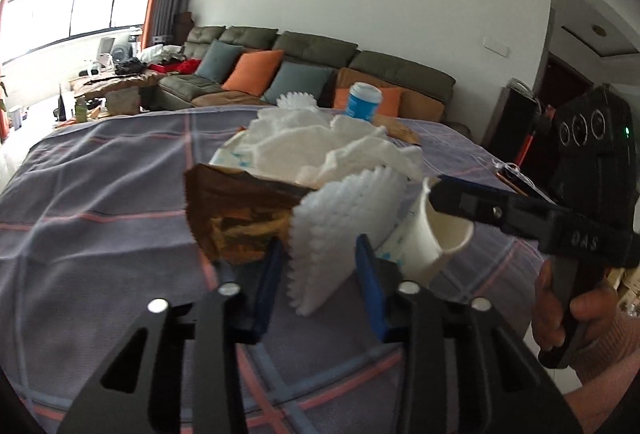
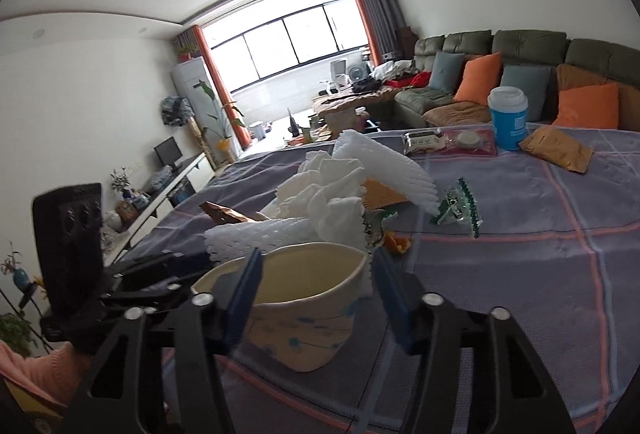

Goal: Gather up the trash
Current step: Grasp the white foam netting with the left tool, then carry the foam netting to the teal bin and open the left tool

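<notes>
Left gripper [image 1: 322, 268], jaws narrow, flanks a white foam net [image 1: 336, 230] without clear contact; right gripper [image 2: 316, 298] pinches the paper cup [image 2: 296, 310] rim; crumpled tissues [image 1: 320, 145] at 12 o'clock; blue cup [image 2: 509, 117] farthest at 1 o'clock, on the plaid tablecloth [image 2: 520, 254]

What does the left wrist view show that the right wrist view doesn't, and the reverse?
Only the left wrist view shows the torn brown bag's open mouth beside the foam net, which stands between the left gripper's blue pads.

Only the right wrist view shows the green wrapper, the orange peel and the packaged snacks further back.

Both show the squashed paper cup at the right gripper, the crumpled tissues, the blue cup and the checked tablecloth.
</notes>
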Demonstrator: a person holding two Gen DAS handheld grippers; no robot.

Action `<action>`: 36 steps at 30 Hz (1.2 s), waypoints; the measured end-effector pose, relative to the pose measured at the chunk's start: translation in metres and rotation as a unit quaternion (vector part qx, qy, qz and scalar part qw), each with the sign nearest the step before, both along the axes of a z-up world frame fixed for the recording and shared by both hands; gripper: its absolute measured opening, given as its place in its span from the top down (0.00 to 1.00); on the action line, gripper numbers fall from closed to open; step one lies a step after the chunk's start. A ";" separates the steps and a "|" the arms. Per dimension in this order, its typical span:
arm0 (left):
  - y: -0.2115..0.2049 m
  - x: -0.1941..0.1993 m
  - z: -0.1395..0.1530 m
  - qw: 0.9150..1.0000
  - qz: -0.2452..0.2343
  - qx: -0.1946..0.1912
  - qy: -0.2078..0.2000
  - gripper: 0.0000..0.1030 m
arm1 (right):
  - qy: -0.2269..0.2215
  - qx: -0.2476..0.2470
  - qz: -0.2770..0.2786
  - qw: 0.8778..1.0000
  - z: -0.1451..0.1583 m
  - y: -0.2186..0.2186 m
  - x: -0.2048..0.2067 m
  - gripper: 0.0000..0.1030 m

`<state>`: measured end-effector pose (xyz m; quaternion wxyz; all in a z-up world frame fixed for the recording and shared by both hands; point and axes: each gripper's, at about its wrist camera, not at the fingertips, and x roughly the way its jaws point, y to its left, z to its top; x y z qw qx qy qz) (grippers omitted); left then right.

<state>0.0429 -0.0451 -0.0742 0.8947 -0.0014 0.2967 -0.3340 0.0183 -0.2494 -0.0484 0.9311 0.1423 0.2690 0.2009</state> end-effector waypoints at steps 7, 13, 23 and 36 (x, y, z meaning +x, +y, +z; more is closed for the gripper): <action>0.002 -0.002 0.002 1.000 -0.011 -0.010 -0.005 0.87 | 0.019 0.008 0.014 1.000 0.005 -0.011 -0.001 0.84; 0.021 -0.015 0.025 0.999 -0.004 -0.046 -0.023 0.88 | 0.000 0.011 0.035 0.999 0.021 -0.009 -0.007 0.87; 0.076 -0.041 0.062 0.995 0.042 -0.072 -0.060 0.88 | -0.034 0.019 0.107 0.994 0.045 0.030 0.000 0.87; 0.173 -0.061 0.072 0.976 0.193 -0.077 -0.066 0.88 | -0.022 0.026 0.191 0.981 0.045 0.102 0.032 0.87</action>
